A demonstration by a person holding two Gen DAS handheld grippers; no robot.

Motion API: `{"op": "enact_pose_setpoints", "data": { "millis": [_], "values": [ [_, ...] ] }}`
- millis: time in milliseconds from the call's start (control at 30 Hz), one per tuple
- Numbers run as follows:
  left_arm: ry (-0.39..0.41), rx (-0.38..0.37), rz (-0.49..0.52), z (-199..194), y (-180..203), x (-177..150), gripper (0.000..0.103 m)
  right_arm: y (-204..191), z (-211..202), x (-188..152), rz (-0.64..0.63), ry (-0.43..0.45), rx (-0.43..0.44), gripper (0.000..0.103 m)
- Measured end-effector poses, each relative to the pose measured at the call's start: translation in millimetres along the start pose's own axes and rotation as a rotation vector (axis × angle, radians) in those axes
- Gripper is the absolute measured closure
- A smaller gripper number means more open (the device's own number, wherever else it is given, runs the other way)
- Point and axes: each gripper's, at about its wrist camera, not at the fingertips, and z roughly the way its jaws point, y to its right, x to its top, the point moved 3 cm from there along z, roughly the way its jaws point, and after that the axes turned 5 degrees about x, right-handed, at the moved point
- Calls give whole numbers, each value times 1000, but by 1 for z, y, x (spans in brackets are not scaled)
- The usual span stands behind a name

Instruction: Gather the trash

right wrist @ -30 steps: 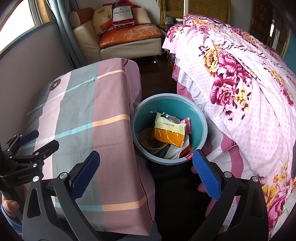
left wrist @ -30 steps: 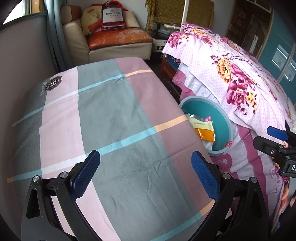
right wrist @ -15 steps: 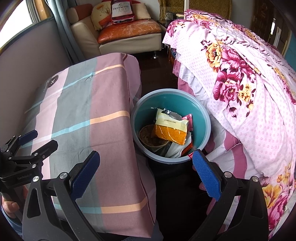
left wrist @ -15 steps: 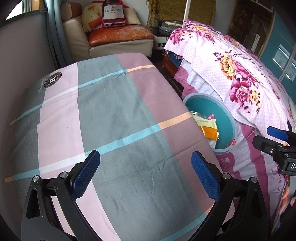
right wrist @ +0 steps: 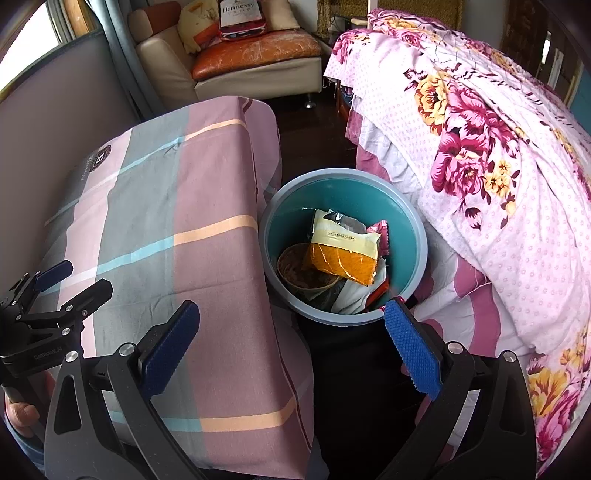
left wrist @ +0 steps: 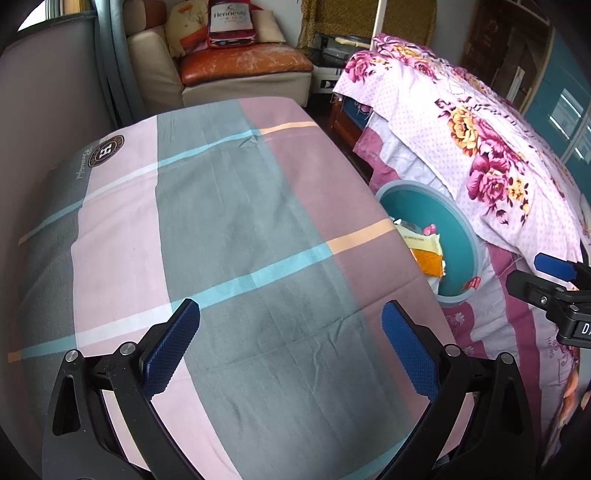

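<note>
A teal bin (right wrist: 406,221) (left wrist: 467,240) stands on the floor between the checked table and the flowered bed. Inside it lie an orange and cream snack bag (right wrist: 343,251) (left wrist: 428,254), a brown paper bowl (right wrist: 299,271) and other wrappers. My right gripper (right wrist: 290,345) hangs open just in front of the bin, nothing between its blue pads. Over the checked tablecloth (left wrist: 221,236) my left gripper (left wrist: 290,349) is open and empty too. Each gripper shows at the edge of the other's view: the right gripper (left wrist: 554,280), the left gripper (right wrist: 59,291).
The flowered pink bedspread (right wrist: 498,177) crowds the bin's right side. A beige armchair with an orange cushion (right wrist: 255,51) and a red bag (left wrist: 229,22) stands at the back. A grey wall panel (left wrist: 44,122) borders the table on the left. A hand (right wrist: 18,413) holds the left gripper.
Both views have drifted a little: the table top and the bin sit slightly lower and further from the cameras than a second ago. Both grippers stay open and empty.
</note>
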Motion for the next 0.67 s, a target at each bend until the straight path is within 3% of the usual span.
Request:
{"op": "enact_pose_setpoints", "data": {
  "millis": [667],
  "values": [
    [-44, -20, -26, 22, -7, 0, 4, 1, 18, 4, 3, -37, -9, 7]
  ]
}}
